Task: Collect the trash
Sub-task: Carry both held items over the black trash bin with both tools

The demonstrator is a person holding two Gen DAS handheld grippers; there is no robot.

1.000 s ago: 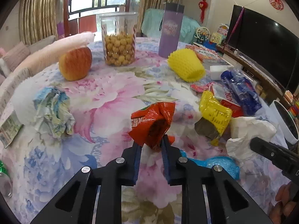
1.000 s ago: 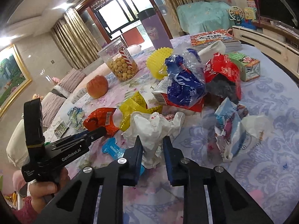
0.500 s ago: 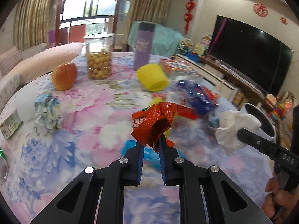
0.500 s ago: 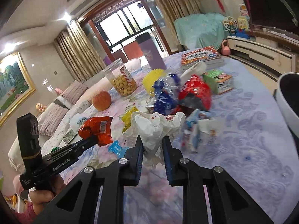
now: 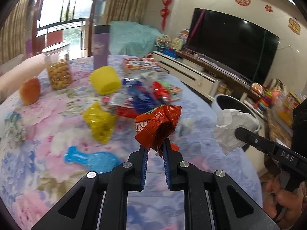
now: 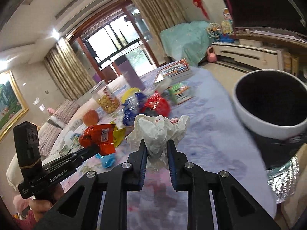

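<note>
My left gripper (image 5: 155, 145) is shut on a crumpled orange-red snack wrapper (image 5: 157, 126) and holds it above the table; it also shows in the right wrist view (image 6: 98, 138). My right gripper (image 6: 157, 145) is shut on a crumpled white tissue (image 6: 158, 130), also seen in the left wrist view (image 5: 233, 128). A white bin with a dark inside (image 6: 247, 113) stands just off the table's right edge, close to the tissue; its rim shows in the left wrist view (image 5: 220, 97). A yellow wrapper (image 5: 99, 122), a blue wrapper (image 5: 140, 94), a red wrapper (image 5: 161, 92) and a blue fish-shaped piece (image 5: 90, 158) lie on the table.
On the floral tablecloth (image 5: 48, 115) stand a jar of yellow snacks (image 5: 58, 71), an apple (image 5: 29, 91), a yellow foam net (image 5: 105, 81), a purple flask (image 5: 100, 47) and a stack of books (image 5: 142, 66). A TV cabinet (image 5: 191, 72) runs along the right wall.
Both grippers have swung right towards the bin, carrying the orange wrapper and the tissue. The bin now fills the right side of the right wrist view.
</note>
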